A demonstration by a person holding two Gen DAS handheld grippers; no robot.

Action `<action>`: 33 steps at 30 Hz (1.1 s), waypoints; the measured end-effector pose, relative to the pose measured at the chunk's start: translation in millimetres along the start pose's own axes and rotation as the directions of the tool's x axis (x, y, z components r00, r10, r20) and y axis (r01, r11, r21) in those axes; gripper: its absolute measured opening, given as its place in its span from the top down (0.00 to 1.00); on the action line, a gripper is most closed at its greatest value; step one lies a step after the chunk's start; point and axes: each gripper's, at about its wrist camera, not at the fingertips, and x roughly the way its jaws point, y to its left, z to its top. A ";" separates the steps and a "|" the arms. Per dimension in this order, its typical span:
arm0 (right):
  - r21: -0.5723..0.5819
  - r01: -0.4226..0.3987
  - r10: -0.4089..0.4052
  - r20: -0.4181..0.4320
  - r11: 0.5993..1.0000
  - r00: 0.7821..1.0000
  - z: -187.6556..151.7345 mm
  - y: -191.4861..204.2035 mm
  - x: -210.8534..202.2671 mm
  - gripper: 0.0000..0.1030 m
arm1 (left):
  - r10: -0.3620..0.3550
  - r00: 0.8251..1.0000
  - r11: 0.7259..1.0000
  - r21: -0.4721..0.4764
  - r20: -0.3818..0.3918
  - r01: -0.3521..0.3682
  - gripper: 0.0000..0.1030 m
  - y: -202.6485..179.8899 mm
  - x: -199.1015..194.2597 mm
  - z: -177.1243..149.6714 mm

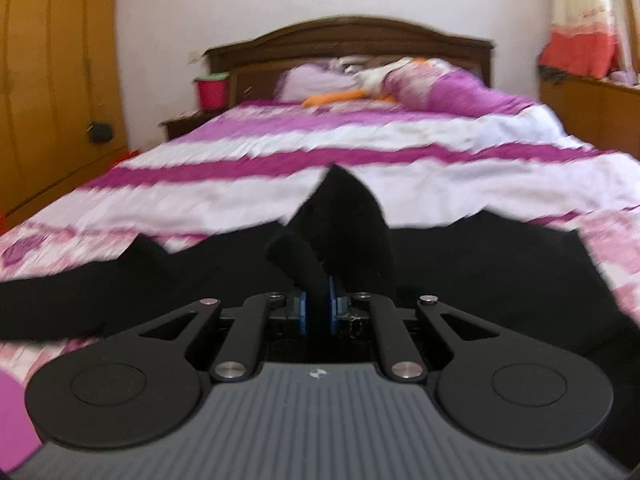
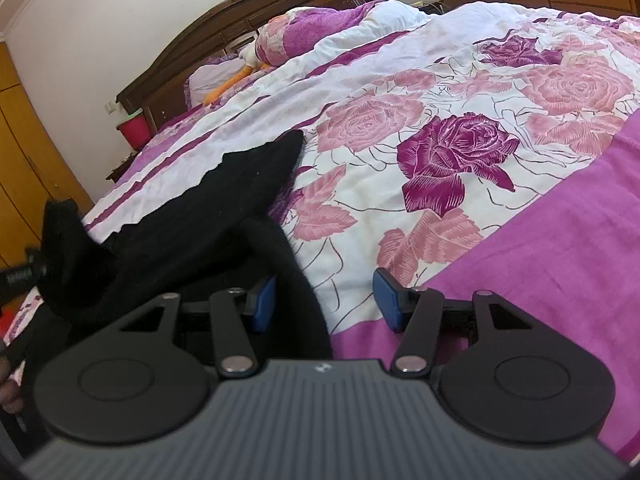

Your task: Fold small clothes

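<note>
1. Left gripper (image 1: 316,312) clamped on black garment (image 1: 460,264), a corner lifted.
2. Right gripper (image 2: 326,300) spread wide, straddling the garment's right edge.
3. Garment lies on floral bedspread (image 2: 460,152), bare cover right of it.

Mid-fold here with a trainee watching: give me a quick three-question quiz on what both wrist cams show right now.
1. True or false: the left gripper is shut on the black garment.
2. How do the right gripper fingers stand? A) open B) shut on cloth
3. What does the garment lie on?

Key: 1 true. 2 A, with the garment's edge between them. 3 the floral bedspread.
</note>
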 end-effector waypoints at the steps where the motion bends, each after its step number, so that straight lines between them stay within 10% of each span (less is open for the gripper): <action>1: -0.002 0.002 -0.002 -0.001 1.000 1.000 0.1 0.3 0.1 0.46 | 0.017 1.000 1.000 -0.010 -0.019 -0.017 0.88 6.8 2.4 -3.2; 10: -0.035 0.018 -0.018 -0.019 0.999 1.000 2.1 4.4 1.5 0.46 | 0.084 0.990 0.996 -0.016 -0.113 -0.086 0.49 60.3 5.5 -29.3; 23: -0.106 0.007 -0.009 -0.014 0.994 1.000 47.8 31.7 -2.5 0.44 | -0.056 0.991 0.992 -0.116 -0.119 0.042 0.46 102.9 29.5 -8.4; 33: -0.173 0.018 -0.029 -0.061 0.985 0.998 76.3 60.7 74.5 0.44 | -0.144 0.976 0.973 -0.201 -0.162 0.110 0.44 108.4 72.9 -5.7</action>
